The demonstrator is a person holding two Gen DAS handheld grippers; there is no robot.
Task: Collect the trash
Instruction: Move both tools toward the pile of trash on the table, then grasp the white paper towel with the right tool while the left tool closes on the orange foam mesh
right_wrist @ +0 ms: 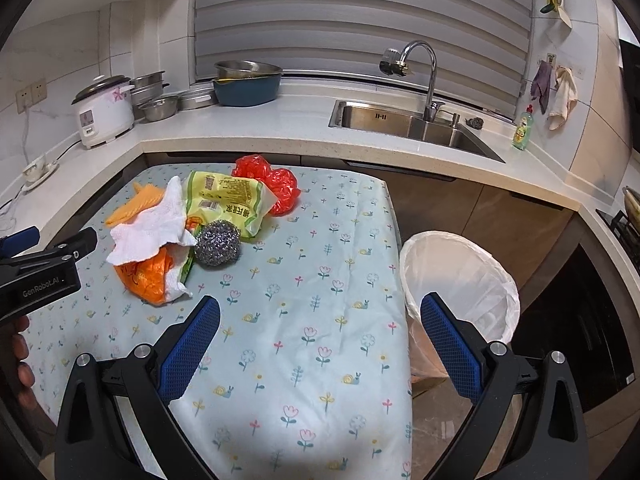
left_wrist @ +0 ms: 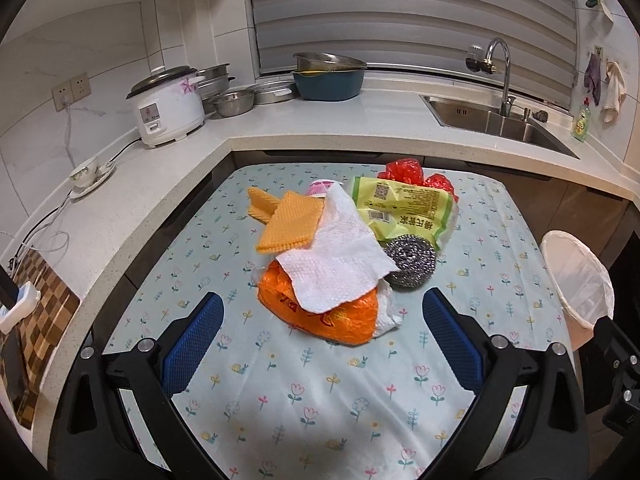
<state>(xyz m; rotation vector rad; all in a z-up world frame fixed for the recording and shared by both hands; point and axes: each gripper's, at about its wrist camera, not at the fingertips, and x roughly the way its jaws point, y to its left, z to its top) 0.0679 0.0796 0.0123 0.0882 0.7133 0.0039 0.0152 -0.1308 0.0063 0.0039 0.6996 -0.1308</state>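
You're in a kitchen: pale L-shaped countertop (left_wrist: 304, 128) wraps the corner, white tiled walls (left_wrist: 100, 60), closed slatted blind (left_wrist: 400, 12) over the window. Steel sink (right_wrist: 408, 122) with curved faucet (right_wrist: 424, 68) sits right, rice cooker (left_wrist: 166, 110) and stacked metal pans (left_wrist: 224, 84) left. Wood-fronted cabinets (right_wrist: 500, 216) below, floral-cloth table (right_wrist: 320, 280) in front.

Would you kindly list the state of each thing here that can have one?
left gripper: open, empty
right gripper: open, empty
trash bin: open, lined, looks empty
rice cooker: lid shut
faucet: no water running
orange bag: crumpled under paper towel
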